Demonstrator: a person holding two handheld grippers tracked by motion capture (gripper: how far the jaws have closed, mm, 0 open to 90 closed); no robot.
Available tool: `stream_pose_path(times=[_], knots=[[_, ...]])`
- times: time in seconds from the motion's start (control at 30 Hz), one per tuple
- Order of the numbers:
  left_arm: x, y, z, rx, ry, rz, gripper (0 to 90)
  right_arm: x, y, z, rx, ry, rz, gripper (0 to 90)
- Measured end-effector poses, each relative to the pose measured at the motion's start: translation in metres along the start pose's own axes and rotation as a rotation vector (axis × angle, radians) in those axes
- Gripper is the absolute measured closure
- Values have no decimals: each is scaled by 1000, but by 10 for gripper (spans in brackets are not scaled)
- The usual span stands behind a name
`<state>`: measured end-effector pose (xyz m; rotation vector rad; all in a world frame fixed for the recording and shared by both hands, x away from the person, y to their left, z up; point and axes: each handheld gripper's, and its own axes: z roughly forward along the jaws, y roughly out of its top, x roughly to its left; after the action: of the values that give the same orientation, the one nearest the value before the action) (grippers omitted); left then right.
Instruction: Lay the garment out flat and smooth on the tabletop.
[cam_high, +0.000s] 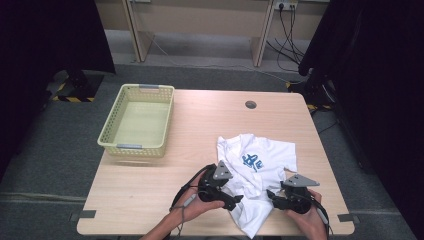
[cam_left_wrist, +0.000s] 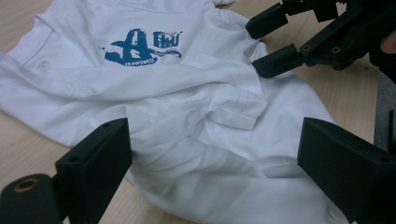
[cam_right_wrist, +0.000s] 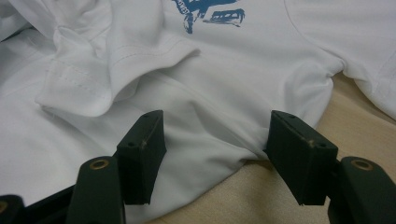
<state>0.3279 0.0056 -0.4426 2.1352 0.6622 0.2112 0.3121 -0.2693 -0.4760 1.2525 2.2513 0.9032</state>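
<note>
A: Basket (cam_high: 111, 131), pale yellow, perforated walls, grey handle strips at both short ends; position, left half of the wooden table (cam_high: 150, 200), well apart from the garment.

B: Next item to its right?

A: Left gripper (cam_high: 234, 200), black, grey three-cornered plate on top, held in the person's left hand (cam_high: 197, 205) near the front edge. Jaws spread wide, nothing pinched; in its own view the fabric lies below and between them without pad contact.

B: And the garment itself?

A: White T-shirt (cam_high: 260, 170), blue print (cam_left_wrist: 140, 46) on the chest, crumpled, on the right half of the table. Collar end points away from the person; lower end reaches the front edge between the two hands. One sleeve (cam_right_wrist: 116, 65) is folded over the body, hem stitching visible.

B: Right-hand entry?

A: Right gripper (cam_right_wrist: 217, 140), same make, in the person's right hand (cam_high: 310, 220), at the shirt's near right edge. Jaws parted, straddling a fold of the shirt's edge; cloth lies between them, but whether the pads touch it cannot be told. No grasp is seen.

B: Anything beyond?

A: Round cable hole (cam_high: 250, 104), far side of the tabletop.
</note>
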Motion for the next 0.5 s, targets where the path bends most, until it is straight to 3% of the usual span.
stream_pose_path(times=[0.17, 0.3, 0.5], knots=[[-2, 6, 12, 0, 7, 20, 134, 0, 0, 0, 0, -1, 0, 375], [-6, 13, 25, 15, 23, 71, 181, 0, 0, 0, 0, 4, 0, 374], [-14, 20, 44, 52, -15, 99, 265, 0, 0, 0, -1, 1, 0, 373]])
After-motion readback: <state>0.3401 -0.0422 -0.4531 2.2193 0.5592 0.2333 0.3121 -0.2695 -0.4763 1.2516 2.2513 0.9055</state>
